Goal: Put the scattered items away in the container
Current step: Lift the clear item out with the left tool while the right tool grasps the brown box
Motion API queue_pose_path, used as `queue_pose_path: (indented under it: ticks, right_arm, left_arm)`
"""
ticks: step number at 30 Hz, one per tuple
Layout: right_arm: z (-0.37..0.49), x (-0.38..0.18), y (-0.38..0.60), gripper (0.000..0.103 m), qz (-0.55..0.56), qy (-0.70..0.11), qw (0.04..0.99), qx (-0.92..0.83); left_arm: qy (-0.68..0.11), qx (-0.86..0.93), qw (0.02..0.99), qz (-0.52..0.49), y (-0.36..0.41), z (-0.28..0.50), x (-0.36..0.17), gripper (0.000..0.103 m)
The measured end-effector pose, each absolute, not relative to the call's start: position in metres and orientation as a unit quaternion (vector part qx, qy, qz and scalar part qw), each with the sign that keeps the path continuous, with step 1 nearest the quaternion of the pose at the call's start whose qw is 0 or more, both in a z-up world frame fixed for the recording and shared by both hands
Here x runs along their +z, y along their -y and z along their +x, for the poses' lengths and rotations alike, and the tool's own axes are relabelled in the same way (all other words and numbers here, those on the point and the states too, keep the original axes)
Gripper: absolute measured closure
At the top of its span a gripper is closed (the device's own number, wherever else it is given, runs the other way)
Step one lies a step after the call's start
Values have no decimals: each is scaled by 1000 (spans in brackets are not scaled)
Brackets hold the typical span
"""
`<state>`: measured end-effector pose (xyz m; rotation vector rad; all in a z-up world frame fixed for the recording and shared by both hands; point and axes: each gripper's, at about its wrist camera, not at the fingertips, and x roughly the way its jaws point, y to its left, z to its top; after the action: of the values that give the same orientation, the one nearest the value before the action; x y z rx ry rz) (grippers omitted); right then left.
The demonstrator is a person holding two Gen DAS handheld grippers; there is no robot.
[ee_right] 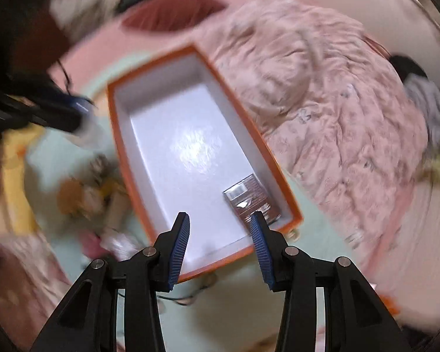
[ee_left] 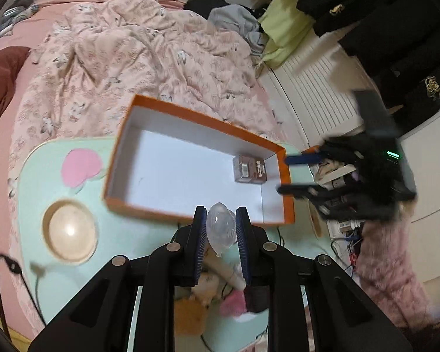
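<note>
Clear plastic bulb (ee_left: 219,226) sits clamped in left hand-held gripper (ee_left: 220,220).

Orange box (ee_left: 201,120): white floor mostly bare and open from above. One obstacle inside, a brown packet (ee_left: 250,169) in the 3 o'clock corner, close against the walls.

Right gripper (ee_left: 284,173) hangs over the box's 3 o'clock end wall, blocking entry from that side.

Mint table (ee_left: 38,176): free strip at 9 o'clock of the box, broken by a round cup recess (ee_left: 69,231).

At 6 o'clock, plush toys (ee_left: 190,308) and cables crowd the table edge.

From 10 to 1 o'clock a rumpled pink quilt (ee_left: 132,52) presses against the box's far wall; no level passage there.
</note>
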<state>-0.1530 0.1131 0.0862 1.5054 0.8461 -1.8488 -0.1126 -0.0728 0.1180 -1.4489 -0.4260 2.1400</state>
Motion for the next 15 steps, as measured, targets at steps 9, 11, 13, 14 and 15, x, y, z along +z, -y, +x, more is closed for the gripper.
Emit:
queue_pose_path:
  ticks: [9,11,13,14,15]
  right_arm:
    - [-181,26,-87,60,597,-441,278,-610]
    - [-180,20,-84,59,595,-459,278,-598]
    - [-178,14,-81,55,593,-479,279,-585]
    - [-177,11,-79,52,593,-487,280,-577]
    - [-176,8,-78,50,593,-495,279,-571]
  left_arm:
    - [183,761,264,-564,101,-64,94,82]
    - [183,754,266,-571,102,-57,85,82]
    - [184,750,268,-576,104,-52,78,82]
    - [186,748,268,-578,104,-51,76,82]
    - [187,747,270,-578,104,-50,73,82]
